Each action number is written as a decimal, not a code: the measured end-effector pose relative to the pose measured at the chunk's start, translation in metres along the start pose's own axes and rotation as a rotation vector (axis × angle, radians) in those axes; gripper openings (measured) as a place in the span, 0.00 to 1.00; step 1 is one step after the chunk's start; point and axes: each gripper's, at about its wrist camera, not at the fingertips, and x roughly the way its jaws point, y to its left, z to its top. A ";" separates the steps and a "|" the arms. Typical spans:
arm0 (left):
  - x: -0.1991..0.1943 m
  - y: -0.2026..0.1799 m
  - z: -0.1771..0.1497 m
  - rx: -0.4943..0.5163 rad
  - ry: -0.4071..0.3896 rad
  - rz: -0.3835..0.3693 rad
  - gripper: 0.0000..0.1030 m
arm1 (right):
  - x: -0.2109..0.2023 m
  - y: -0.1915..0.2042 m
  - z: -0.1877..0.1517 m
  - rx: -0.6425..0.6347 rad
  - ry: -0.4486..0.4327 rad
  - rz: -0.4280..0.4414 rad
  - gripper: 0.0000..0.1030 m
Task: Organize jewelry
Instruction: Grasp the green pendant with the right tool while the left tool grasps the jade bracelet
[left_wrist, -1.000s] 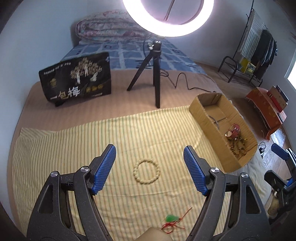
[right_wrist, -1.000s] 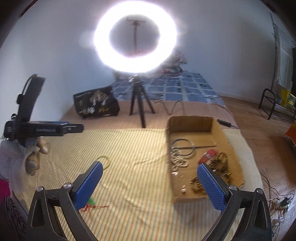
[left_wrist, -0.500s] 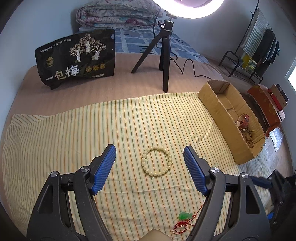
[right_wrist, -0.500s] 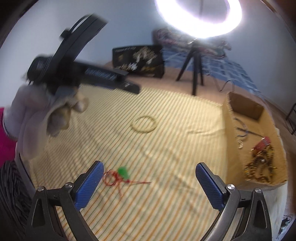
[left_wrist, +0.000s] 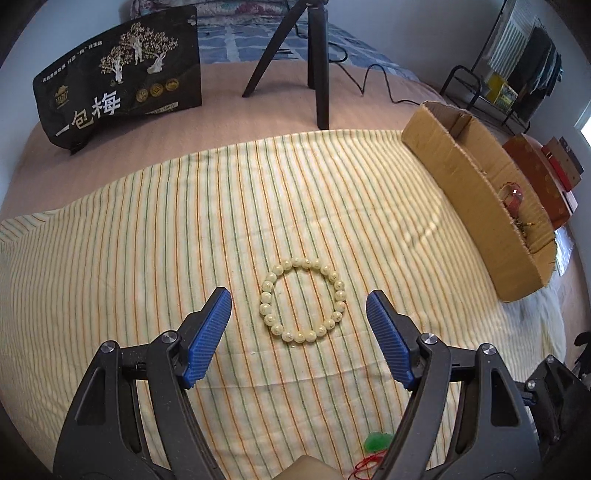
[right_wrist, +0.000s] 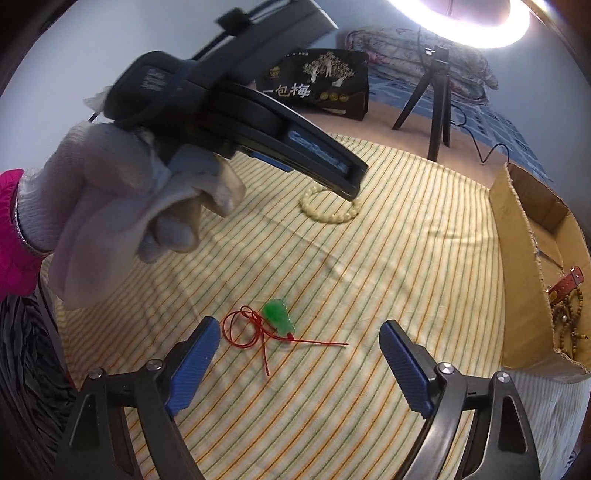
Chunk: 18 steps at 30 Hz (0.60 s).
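A cream bead bracelet (left_wrist: 302, 300) lies flat on the striped cloth (left_wrist: 184, 229). My left gripper (left_wrist: 299, 301) is open and low over it, a blue finger on each side, not touching. The bracelet also shows in the right wrist view (right_wrist: 330, 212), partly behind the left gripper's body. A green pendant on a red cord (right_wrist: 277, 315) lies on the cloth between the fingers of my open, empty right gripper (right_wrist: 300, 332). The pendant shows at the bottom of the left wrist view (left_wrist: 378, 441). A cardboard box (left_wrist: 476, 199) at the right holds several bracelets and necklaces (right_wrist: 567, 310).
A black printed bag (left_wrist: 122, 85) and a tripod (left_wrist: 317, 62) with a ring light (right_wrist: 480, 22) stand behind the cloth. A cable (left_wrist: 376, 81) runs past the tripod. The gloved hand (right_wrist: 122, 206) fills the left of the right wrist view. A clothes rack (left_wrist: 517, 74) is far right.
My left gripper has dropped and moved forward so the bracelet sits between its fingers. My right gripper has swung left and down over the green pendant. Both stay open.
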 end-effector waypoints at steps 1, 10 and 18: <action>0.002 0.000 0.000 -0.004 0.004 0.003 0.76 | 0.001 0.000 0.000 -0.001 0.003 0.001 0.85; 0.017 0.014 -0.002 -0.034 0.024 0.037 0.64 | 0.014 0.009 -0.002 -0.049 0.029 0.006 0.76; 0.027 0.016 -0.007 -0.015 0.023 0.059 0.58 | 0.036 0.022 0.002 -0.093 0.075 -0.005 0.75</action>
